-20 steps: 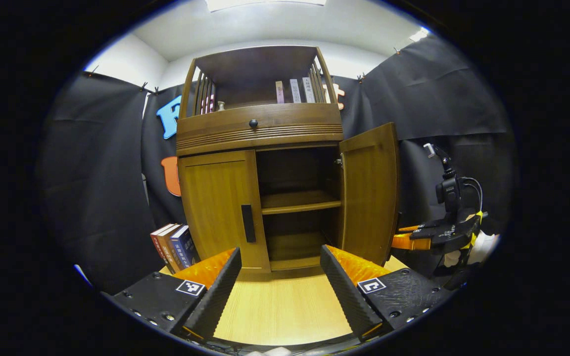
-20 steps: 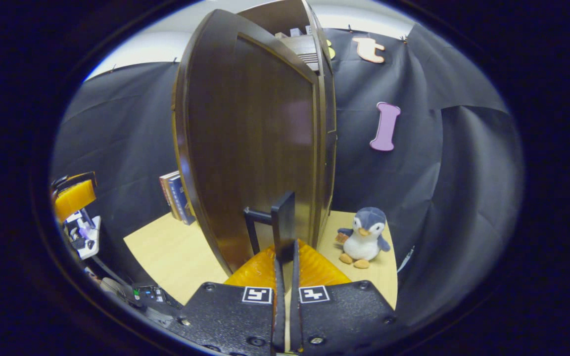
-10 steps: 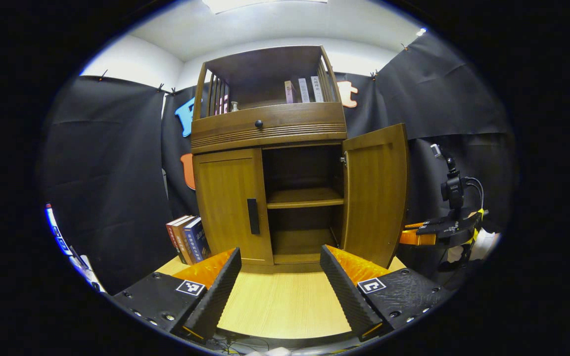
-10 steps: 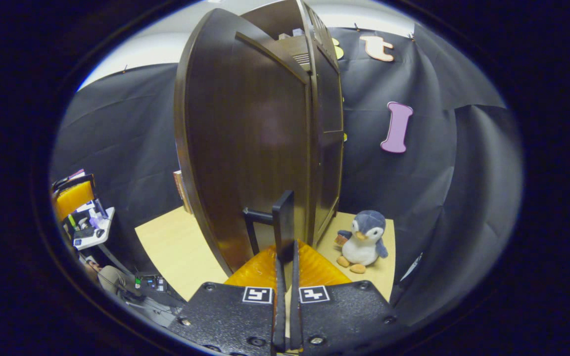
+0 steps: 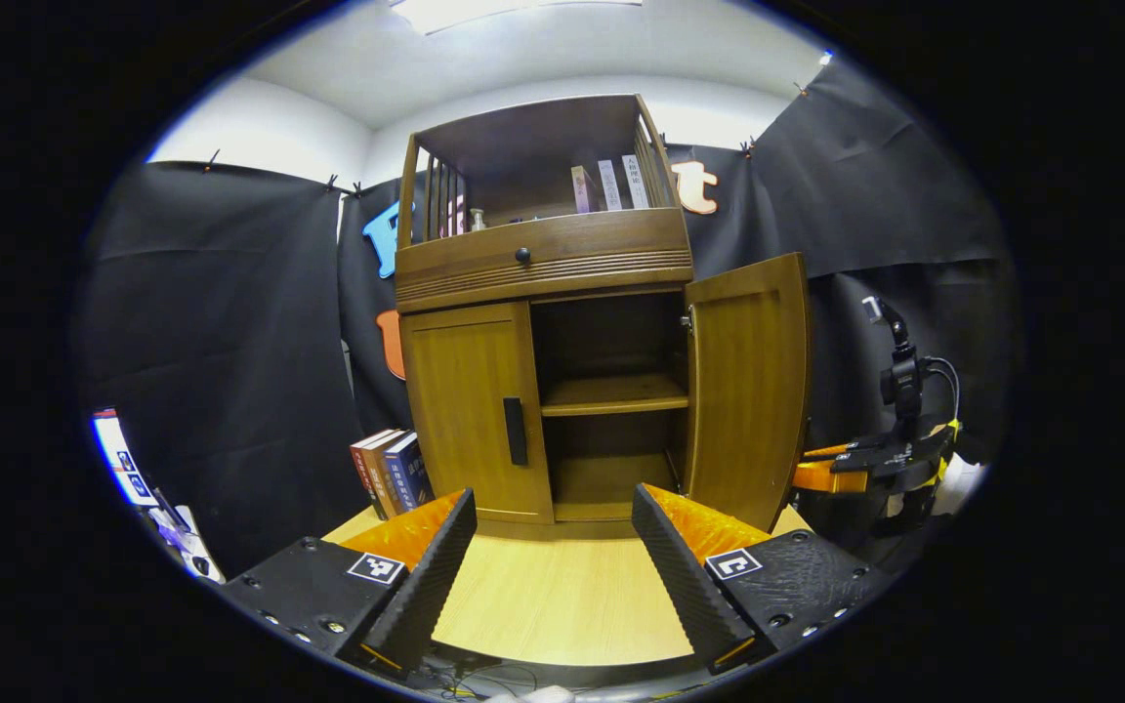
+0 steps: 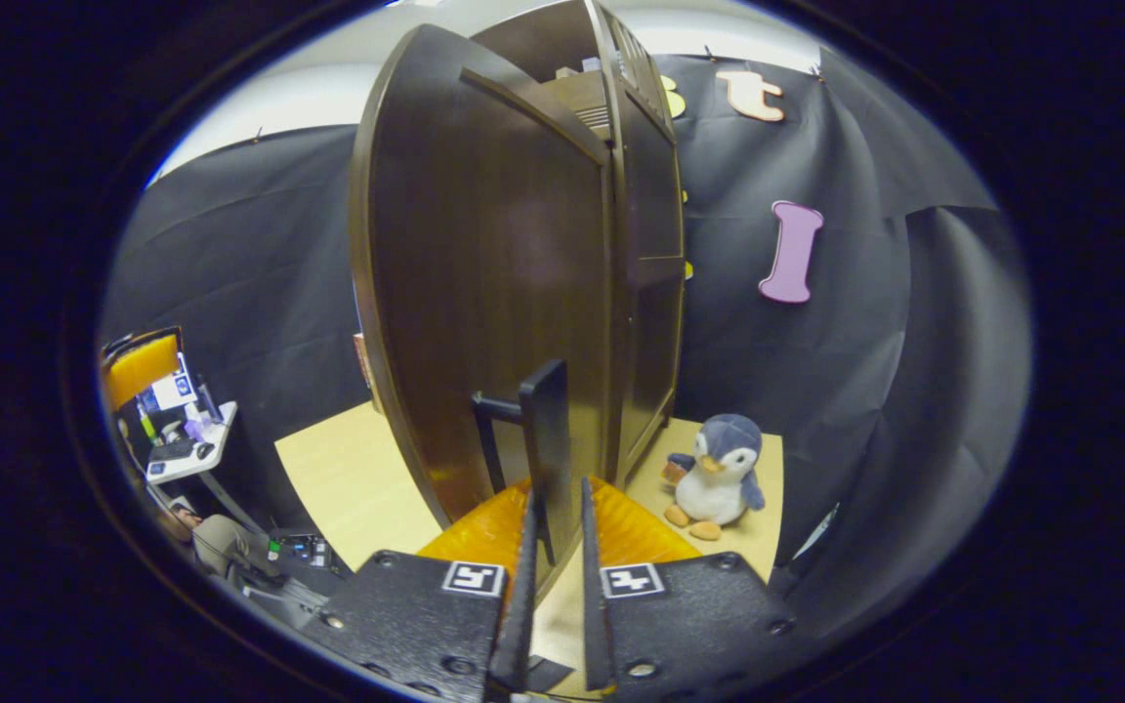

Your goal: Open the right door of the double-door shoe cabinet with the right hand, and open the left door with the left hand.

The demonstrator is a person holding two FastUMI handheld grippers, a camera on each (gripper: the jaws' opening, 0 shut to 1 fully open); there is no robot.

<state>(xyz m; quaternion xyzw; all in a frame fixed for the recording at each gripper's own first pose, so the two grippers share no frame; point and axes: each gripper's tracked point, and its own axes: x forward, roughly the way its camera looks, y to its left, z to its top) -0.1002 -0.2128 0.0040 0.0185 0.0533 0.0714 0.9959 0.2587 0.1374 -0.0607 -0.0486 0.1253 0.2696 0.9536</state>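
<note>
The brown wooden shoe cabinet (image 5: 543,254) stands on a light wood table (image 5: 562,605). Its left door (image 5: 465,410) is closed, with a dark vertical handle (image 5: 515,431). The right door (image 5: 748,381) is swung wide and bare shelves show inside. My left gripper (image 5: 553,493) is open, well short of the cabinet front and holding nothing. In the right gripper view, the right door (image 6: 484,293) looms close. Its handle (image 6: 545,430) sits between the slightly parted fingers of my right gripper (image 6: 558,488), with a gap on the right side. The right gripper (image 5: 821,475) also shows behind the open door's edge.
Several books (image 5: 392,474) lean against the cabinet's left side. A plush penguin (image 6: 716,478) sits on the table (image 6: 338,478) by the cabinet's right side. Black cloth walls close in around. A small stand with clutter (image 6: 177,449) is at far left.
My right gripper's fingers have parted around the right door's handle, after being shut on it. The left gripper has drawn back a little, and the cabinet looks smaller and further right.
</note>
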